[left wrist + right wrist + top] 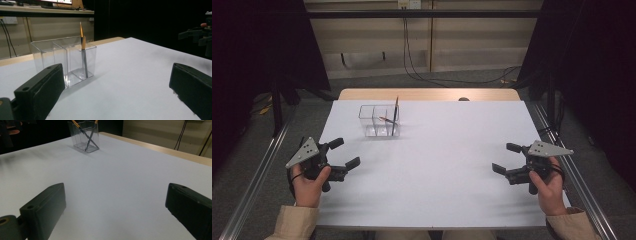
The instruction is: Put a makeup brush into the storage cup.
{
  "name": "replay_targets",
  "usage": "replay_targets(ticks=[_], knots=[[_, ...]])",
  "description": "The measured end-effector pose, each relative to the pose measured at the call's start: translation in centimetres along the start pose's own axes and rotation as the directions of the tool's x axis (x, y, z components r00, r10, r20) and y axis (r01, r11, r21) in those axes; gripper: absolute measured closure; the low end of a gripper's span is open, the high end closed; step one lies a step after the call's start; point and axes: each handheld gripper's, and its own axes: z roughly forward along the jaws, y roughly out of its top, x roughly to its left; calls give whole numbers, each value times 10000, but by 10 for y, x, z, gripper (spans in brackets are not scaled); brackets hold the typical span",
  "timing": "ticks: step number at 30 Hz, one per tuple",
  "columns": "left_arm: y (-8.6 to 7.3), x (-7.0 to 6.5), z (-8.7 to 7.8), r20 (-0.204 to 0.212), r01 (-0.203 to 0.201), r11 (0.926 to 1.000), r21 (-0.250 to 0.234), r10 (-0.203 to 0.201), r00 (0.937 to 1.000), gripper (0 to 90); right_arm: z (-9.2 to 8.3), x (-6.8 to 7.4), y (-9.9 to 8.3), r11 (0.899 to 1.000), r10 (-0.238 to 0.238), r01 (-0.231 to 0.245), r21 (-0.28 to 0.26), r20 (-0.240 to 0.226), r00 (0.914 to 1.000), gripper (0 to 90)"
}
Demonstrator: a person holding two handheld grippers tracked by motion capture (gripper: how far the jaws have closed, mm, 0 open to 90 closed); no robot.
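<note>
The clear plastic divided holder [379, 121] with two orange-tipped pencils [394, 116] stood upright at the far-left of the white desk [437, 165], nearer the left gripper [343, 154]; both it and the right gripper [504, 159] had fingers spread wide, empty.

Wide open table, one obstacle at the far left

The white table [437, 160] lies bare between the left tongs [343, 153] and the right tongs [507, 157], both with jaws spread and holding nothing, well apart at the near corners. The only thing standing in the way is the clear divided holder [379, 120] toward the far left, with pencils [395, 114] leaning up out of its right-hand compartment above the rim. The room right of the holder, across to the table's right edge, is free.
</note>
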Motion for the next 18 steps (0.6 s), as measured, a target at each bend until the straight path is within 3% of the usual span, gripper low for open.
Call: replay_targets(ticks=[18], knots=[[-4, -1, -15, -161, 34, 10000, -40, -34, 9999, 3, 2, 0, 0, 10000, -37, 37, 13, -22, 10000, 27]])
